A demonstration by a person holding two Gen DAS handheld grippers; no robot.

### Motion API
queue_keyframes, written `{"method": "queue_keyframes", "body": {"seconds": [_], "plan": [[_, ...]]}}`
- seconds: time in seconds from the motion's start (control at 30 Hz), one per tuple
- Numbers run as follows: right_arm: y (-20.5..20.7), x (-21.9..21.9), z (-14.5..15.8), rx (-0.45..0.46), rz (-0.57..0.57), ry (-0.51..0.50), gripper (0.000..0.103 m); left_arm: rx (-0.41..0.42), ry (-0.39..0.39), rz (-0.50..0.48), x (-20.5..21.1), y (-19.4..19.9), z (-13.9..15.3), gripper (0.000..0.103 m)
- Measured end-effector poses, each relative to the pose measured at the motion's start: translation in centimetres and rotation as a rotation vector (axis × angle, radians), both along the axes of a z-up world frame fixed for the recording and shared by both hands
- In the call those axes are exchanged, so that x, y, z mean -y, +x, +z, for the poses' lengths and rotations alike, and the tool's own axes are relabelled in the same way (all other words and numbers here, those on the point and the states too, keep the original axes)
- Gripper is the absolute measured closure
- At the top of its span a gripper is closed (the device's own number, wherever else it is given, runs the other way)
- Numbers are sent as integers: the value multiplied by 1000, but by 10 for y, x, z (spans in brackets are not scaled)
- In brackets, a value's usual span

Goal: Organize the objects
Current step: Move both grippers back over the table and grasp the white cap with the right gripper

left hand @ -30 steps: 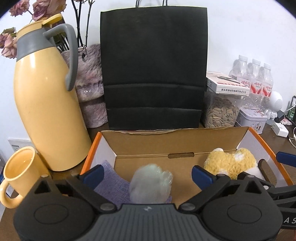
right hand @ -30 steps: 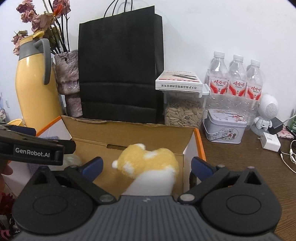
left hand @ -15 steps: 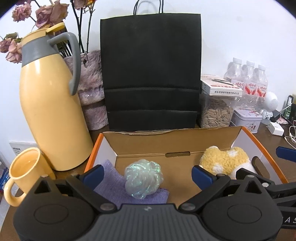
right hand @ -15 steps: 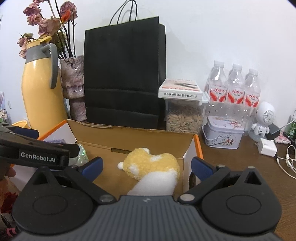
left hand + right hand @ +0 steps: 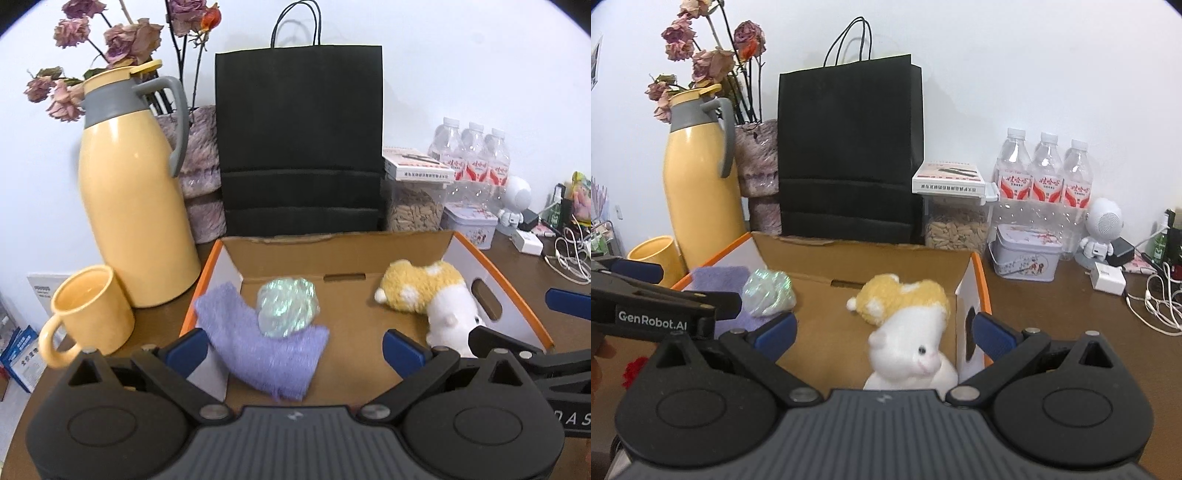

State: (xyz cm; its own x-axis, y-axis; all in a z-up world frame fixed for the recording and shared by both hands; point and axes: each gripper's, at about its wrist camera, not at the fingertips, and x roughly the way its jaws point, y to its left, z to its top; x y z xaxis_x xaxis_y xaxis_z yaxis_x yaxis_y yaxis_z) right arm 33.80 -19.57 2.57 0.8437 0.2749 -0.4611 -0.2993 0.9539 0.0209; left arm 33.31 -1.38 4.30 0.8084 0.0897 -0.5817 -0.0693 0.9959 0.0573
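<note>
A: Two grippers, mine, both spread wide and empty: left gripper (image 5: 293,347), right gripper (image 5: 884,332), at the box's near edge.

B: Contents?

A: Purple cloth (image 5: 258,347) nearest left, iridescent ball (image 5: 288,308) resting on it, plush toy (image 5: 908,332) right; all inside the cardboard box (image 5: 332,254).

B: Advice?

A: I'd lift clear slowly, avoiding the walls. Thermos (image 5: 136,206) and black bag (image 5: 299,147) stand behind on the bench.

An open cardboard box with orange edges (image 5: 975,291) is seen on the brown wooden table (image 5: 1052,314). A yellow-and-white plush toy (image 5: 908,332), an iridescent crumpled ball (image 5: 768,291) and a purple knitted cloth (image 5: 718,278) are contained in it. The right gripper (image 5: 882,338) is held spread wide above the plush toy.
</note>
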Motion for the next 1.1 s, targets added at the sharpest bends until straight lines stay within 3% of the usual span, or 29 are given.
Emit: {"method": "queue_keyframes", "body": {"seconds": [0.73, 1.1], "plan": [[-116, 16, -20, -54, 3, -54, 0, -48, -2, -22, 6, -120, -17, 2], [-154, 29, -34, -89, -2, -85, 0, -51, 7, -51, 13, -158, -19, 2]]}}
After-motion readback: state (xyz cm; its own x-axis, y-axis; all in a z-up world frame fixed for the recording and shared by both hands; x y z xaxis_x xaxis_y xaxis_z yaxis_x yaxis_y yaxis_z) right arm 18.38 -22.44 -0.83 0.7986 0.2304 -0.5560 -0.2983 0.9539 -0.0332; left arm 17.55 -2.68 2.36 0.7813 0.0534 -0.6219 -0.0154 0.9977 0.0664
